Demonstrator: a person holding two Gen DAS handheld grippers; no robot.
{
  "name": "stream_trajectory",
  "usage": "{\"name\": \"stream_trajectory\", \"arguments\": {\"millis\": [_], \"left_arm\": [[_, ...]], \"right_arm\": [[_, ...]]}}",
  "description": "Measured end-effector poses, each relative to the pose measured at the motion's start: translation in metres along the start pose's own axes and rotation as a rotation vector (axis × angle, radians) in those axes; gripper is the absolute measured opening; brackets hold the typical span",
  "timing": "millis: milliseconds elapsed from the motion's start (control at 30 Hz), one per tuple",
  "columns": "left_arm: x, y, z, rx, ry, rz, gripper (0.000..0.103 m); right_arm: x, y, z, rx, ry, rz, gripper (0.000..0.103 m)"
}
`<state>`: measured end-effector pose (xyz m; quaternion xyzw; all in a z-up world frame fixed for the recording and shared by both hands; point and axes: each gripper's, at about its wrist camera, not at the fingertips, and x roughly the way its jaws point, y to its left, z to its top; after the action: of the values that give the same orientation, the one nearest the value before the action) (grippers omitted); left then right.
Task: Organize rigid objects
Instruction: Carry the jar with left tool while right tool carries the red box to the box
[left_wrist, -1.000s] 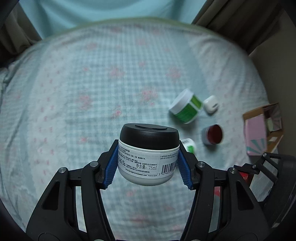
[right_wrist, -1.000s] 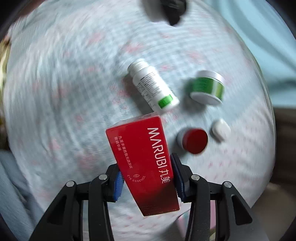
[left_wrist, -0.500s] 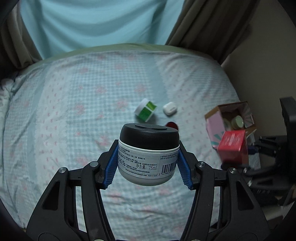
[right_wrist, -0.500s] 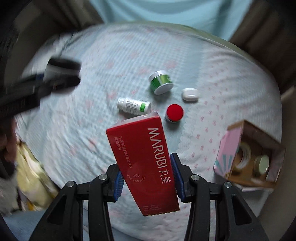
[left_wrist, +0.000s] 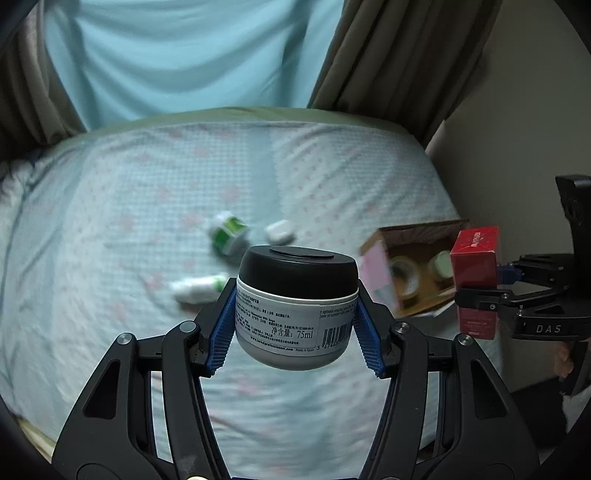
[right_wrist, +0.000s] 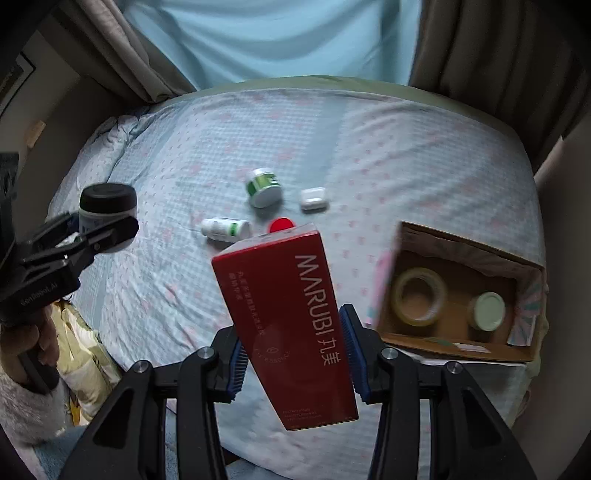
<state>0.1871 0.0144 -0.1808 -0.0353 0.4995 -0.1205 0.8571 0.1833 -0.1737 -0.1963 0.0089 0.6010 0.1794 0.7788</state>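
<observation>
My left gripper (left_wrist: 295, 332) is shut on a white jar with a black lid (left_wrist: 297, 306), held above the bed; it also shows in the right wrist view (right_wrist: 107, 210). My right gripper (right_wrist: 295, 354) is shut on a red MARUBI box (right_wrist: 284, 325), tilted, held in the air left of an open cardboard box (right_wrist: 458, 343); the red box shows in the left wrist view (left_wrist: 476, 269). On the bed lie a green-labelled jar (right_wrist: 263, 186), a white bottle (right_wrist: 225, 229), a white earbud case (right_wrist: 313, 198) and a red lid (right_wrist: 281, 224).
The cardboard box at the bed's right edge holds a tape roll (right_wrist: 419, 295) and a pale-lidded jar (right_wrist: 487, 310). The checked bedsheet (right_wrist: 406, 173) covers the bed. Curtains (right_wrist: 258, 37) hang behind. A wall (left_wrist: 517, 147) stands at the right.
Both grippers have pulled back and up from the bed with their objects. The items on the bed look smaller and the cardboard box has come fully into the right wrist view.
</observation>
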Motion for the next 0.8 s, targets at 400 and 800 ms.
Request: {"name": "stream_trajectory", "arguments": {"millis": [400,800], "left_arm": [[0.084,-0.157,-0.013,-0.022,0.093,-0.031,0.054],[0.211,-0.267,0.002,0.098,0.246,-0.081,0.054]], "right_arm": [[-0.012,-0.182,-0.026,0.059,0.05,-0.006,0.042],[0.033,-0.281,-0.033,0.095,0.093,-0.099,0.042]]}}
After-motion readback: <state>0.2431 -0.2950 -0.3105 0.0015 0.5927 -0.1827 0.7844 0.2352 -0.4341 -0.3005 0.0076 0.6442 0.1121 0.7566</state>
